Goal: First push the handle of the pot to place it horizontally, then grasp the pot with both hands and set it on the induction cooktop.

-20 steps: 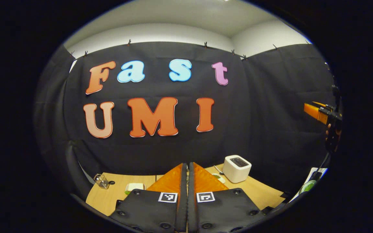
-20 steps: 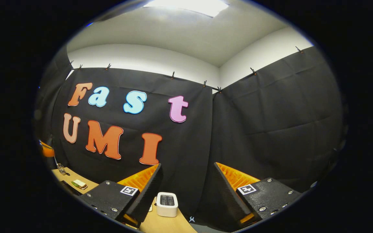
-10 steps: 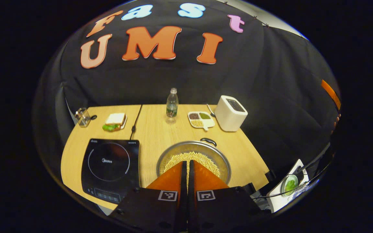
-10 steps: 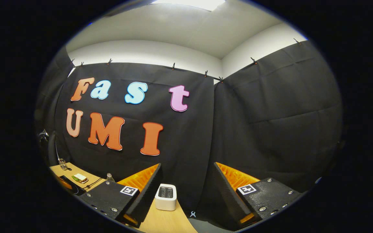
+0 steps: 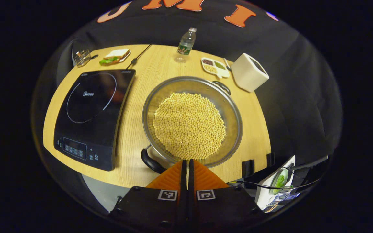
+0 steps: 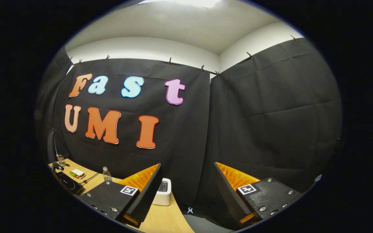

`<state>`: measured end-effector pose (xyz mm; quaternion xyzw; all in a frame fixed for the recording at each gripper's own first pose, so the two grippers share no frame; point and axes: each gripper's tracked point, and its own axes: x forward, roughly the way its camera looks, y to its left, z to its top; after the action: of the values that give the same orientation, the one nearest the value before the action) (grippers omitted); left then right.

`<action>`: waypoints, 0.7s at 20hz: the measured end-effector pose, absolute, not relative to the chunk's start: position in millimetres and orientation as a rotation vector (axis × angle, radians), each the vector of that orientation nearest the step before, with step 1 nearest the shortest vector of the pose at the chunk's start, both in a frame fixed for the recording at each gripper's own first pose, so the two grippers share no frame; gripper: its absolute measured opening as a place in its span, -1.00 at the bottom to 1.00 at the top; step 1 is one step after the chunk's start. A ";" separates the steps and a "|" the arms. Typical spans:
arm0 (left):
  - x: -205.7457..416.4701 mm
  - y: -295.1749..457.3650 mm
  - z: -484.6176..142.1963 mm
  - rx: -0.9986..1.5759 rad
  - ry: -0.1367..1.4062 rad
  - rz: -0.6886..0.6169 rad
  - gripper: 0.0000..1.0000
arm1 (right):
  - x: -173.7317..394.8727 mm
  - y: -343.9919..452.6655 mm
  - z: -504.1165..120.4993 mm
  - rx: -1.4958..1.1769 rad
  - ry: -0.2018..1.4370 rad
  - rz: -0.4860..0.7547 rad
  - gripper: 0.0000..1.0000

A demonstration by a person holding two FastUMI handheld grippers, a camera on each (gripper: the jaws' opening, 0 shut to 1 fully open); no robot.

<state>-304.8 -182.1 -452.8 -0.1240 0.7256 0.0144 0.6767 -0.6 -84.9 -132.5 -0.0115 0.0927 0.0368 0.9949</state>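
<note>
Black cloth [image 6: 264,113] hangs all around the booth, pinned by small clips along its top edge, and above it the right gripper view shows a white wall [image 6: 147,48] and a pale ceiling [image 6: 186,22]. Light wooden boards make the table [image 5: 141,106], with a seam running from the far edge toward the near one.

On this table the pot [image 5: 233,106] stands a little right of the middle, wide and shallow, of shiny metal, filled with pale round beans [image 5: 189,124]. One dark handle [image 5: 152,163] of the pot points to the near edge, and another handle [image 5: 222,86] sits at the far side. Left of the pot, close but apart, lies the black induction cooktop [image 5: 92,113], flat on the wood, with its cable going to the far edge.

Along the far side stand a small glass jar [image 5: 83,57], a sandwich [image 5: 114,55] on a plate, a water bottle [image 5: 186,43], a divided dish [image 5: 215,67] with grains, and a white box-like appliance [image 5: 248,72].

The left gripper [image 5: 188,163] is above the near rim of the pot, its two fingers pressed together with nothing between them. The right gripper [image 6: 186,181] looks toward the cloth wall, its fingers spread wide and holding nothing; the white appliance shows low between them.
</note>
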 end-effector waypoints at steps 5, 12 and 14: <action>-335.0 -189.7 -472.2 -0.351 1.759 0.111 -0.84 | -9.2 -104.5 -142.9 -0.006 0.215 0.039 0.92; -357.5 -184.8 -503.7 -0.436 1.860 0.246 -0.84 | -20.5 -116.5 -148.7 -0.002 0.245 0.015 0.92; -360.6 -181.8 -511.5 -0.437 1.877 0.264 -0.84 | -23.8 -115.2 -151.9 -0.005 0.258 0.010 0.92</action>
<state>-360.6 -181.8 -511.5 -0.1856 0.7975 0.1121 0.5630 -23.8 -115.2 -151.9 -0.0027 0.1289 0.0051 0.9916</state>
